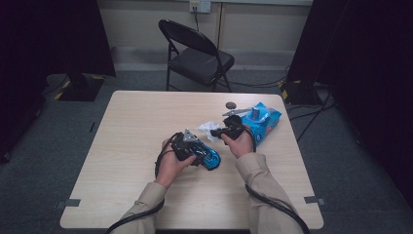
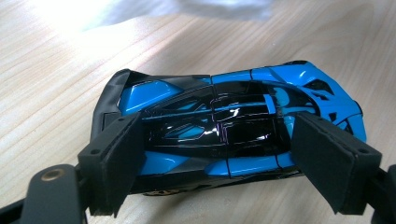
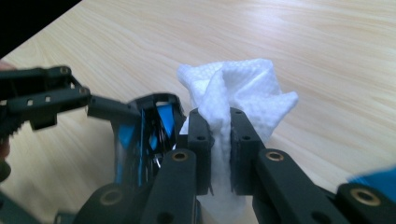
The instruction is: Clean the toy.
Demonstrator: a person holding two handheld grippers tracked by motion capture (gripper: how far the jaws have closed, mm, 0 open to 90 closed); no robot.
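Currently: L hand-held gripper (image 2: 224, 163) clamped on blue toy car (image 2: 229, 133), pads vs car's sides, car resting on wood surface (image 2: 56, 93). R hand-held gripper (image 3: 219, 149) pinched tight on white wipe (image 3: 238, 88), wipe bunched above jaws, just beside car. Blue wipe pack (image 1: 263, 119) on surface, right of R gripper, near.

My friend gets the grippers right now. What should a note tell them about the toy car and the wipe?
Left gripper: jaws closed on the sides of the blue and black toy car, holding it at the wooden table.
Right gripper: jaws shut on a bunched white wipe, close beside the car.
Blue wipes pack lies on the table at the right.
Done: car gripped, wipe in hand.
Left, probably: rub the car with the wipe.
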